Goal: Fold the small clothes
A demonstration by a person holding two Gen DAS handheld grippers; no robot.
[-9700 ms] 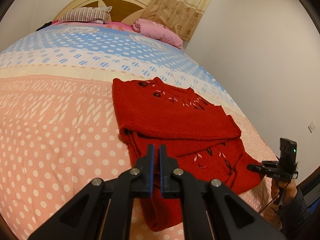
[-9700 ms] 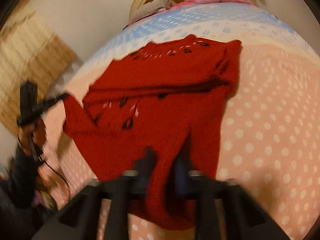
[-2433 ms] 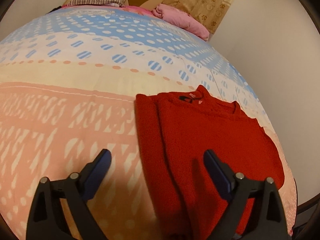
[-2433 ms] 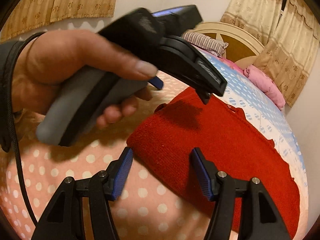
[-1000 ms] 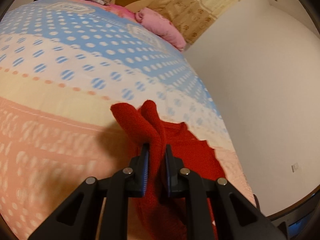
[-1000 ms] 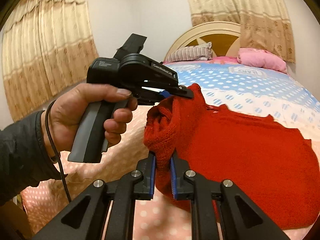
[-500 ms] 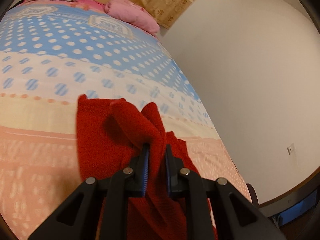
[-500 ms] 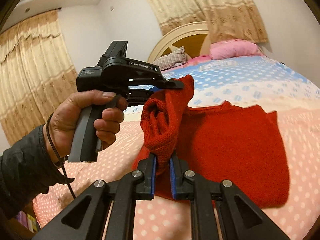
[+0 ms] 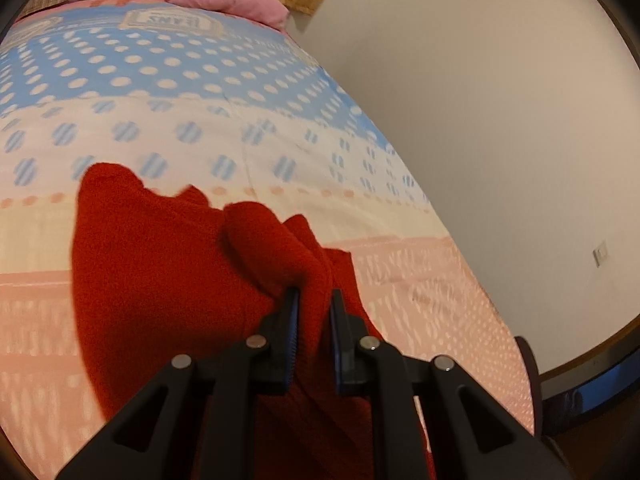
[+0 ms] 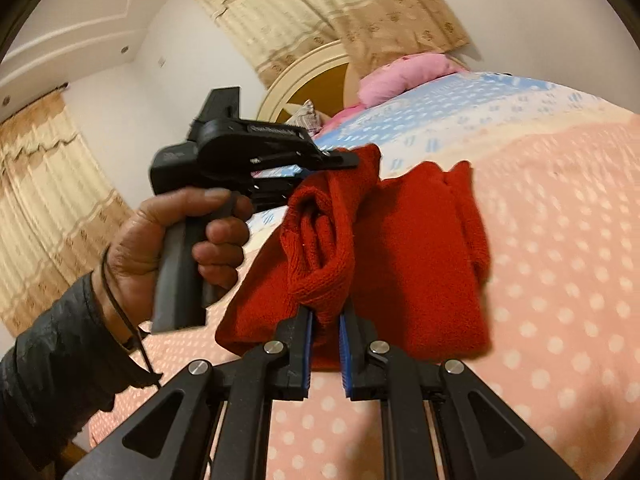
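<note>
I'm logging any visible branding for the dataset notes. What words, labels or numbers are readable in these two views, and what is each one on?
"BEARS", or so it seems, blurred and upside down: printed panel on the bedspread, left wrist view.
White lettering on the left gripper body, right wrist view: too blurred to read.
Small marking on its rear block: unreadable.
Red sweater, right gripper, wall socket: no text visible.

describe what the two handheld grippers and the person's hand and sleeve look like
Both the left gripper and the right gripper are matte black, with angular linkage arms, silver pivot bolts and blue ribbed pads lining the fingers. From the right wrist view, the left unit has a grey pistol grip under a black body with small blurred lettering. The bare hand wears a dark sleeve; a thin black cable trails at the wrist.
</note>
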